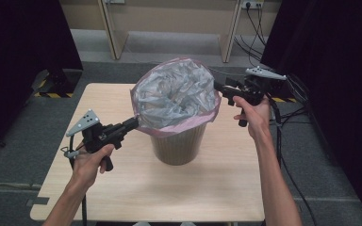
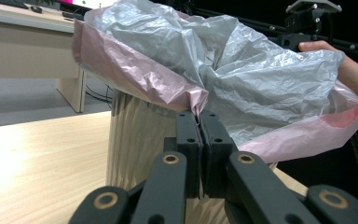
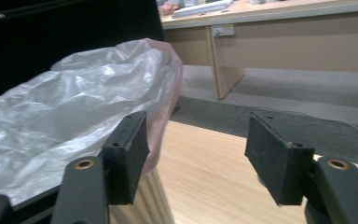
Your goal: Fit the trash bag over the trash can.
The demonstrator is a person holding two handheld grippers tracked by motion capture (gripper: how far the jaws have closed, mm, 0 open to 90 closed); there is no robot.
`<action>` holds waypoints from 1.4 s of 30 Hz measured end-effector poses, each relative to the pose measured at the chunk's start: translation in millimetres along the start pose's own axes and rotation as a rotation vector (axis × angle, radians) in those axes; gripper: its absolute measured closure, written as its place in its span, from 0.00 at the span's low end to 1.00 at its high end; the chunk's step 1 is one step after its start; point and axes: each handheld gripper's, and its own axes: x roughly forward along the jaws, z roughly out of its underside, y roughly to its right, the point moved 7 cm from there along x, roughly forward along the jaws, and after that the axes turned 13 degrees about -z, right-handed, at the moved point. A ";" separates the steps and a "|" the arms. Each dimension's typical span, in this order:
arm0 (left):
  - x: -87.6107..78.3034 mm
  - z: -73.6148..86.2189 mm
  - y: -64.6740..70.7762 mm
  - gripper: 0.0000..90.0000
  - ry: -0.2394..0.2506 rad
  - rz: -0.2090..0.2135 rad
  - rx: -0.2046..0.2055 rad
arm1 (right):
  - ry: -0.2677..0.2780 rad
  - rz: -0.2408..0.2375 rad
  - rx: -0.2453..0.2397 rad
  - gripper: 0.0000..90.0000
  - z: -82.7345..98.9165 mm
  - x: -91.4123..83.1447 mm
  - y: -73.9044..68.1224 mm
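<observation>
The left gripper (image 1: 133,123) is clamped on a fold of the thin pink plastic bin liner (image 2: 135,70), its jaws pressed together on the film at the rim nearest it. Just beyond its tips stands the beige ribbed wastebasket (image 1: 179,143) on the pale wooden bench (image 1: 217,183), with the crumpled grey plastic bag (image 1: 174,94) bulging up inside the liner. On the far side, the right gripper (image 1: 218,86) stands with its jaws apart beside the liner's edge, nothing between them. The step in hand looks like fitting the liner over the basket rim. Next, the right gripper likely needs to pinch its side of the film so both can stretch it down evenly.
</observation>
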 end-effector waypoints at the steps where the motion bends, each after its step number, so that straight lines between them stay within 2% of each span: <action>1: 0.9 -0.4 0.6 0.97 -0.001 0.000 0.003 | -0.001 -0.013 0.006 0.46 0.3 0.8 -0.9; 3: 2.4 -0.4 1.3 0.97 -0.003 -0.001 0.006 | -0.006 -0.044 0.016 0.57 2.2 2.8 -2.6; 6: 2.9 -0.1 1.5 0.97 -0.001 0.000 0.007 | -0.024 -0.067 -0.014 0.84 5.9 4.3 -3.7; 7: 2.8 0.0 1.6 0.97 -0.001 0.001 0.007 | -0.019 -0.089 -0.017 0.93 6.7 4.1 -4.8; 9: 2.9 0.0 1.6 0.97 0.001 0.003 0.007 | -0.011 -0.106 -0.013 1.00 7.6 3.2 -5.9; 10: 2.9 0.1 1.7 0.97 0.002 0.003 0.007 | -0.015 -0.092 -0.026 1.00 8.2 2.4 -4.9; 11: 3.0 0.2 1.8 0.97 0.002 0.002 0.009 | -0.027 -0.054 -0.052 1.00 9.0 0.8 -2.0; 15: 3.9 1.9 2.5 0.97 0.002 -0.002 0.024 | -0.047 0.038 -0.091 1.00 11.6 -3.8 7.7; 18: 5.5 3.8 2.5 0.97 -0.004 -0.005 0.034 | -0.078 0.061 -0.111 1.00 16.2 -2.3 10.6; 21: 8.1 7.0 1.4 0.97 -0.013 -0.013 0.052 | -0.152 0.104 -0.148 1.00 29.1 5.8 14.8; 29: 20.1 25.3 1.2 0.97 -0.066 -0.008 0.066 | -0.260 0.088 -0.157 1.00 51.5 26.4 12.1; 33: 18.0 37.2 8.6 0.97 -0.096 -0.001 0.130 | -0.301 0.063 -0.168 1.00 59.3 30.0 7.9; 36: 17.0 47.8 12.5 0.97 -0.116 0.011 0.144 | -0.320 0.052 -0.171 1.00 63.7 27.9 5.6; 39: 15.2 51.0 14.2 0.97 -0.119 0.004 0.170 | -0.332 0.038 -0.170 1.00 67.7 24.2 3.2; 42: 14.1 53.6 15.3 0.97 -0.124 -0.005 0.215 | -0.339 0.031 -0.170 1.00 71.2 18.5 3.5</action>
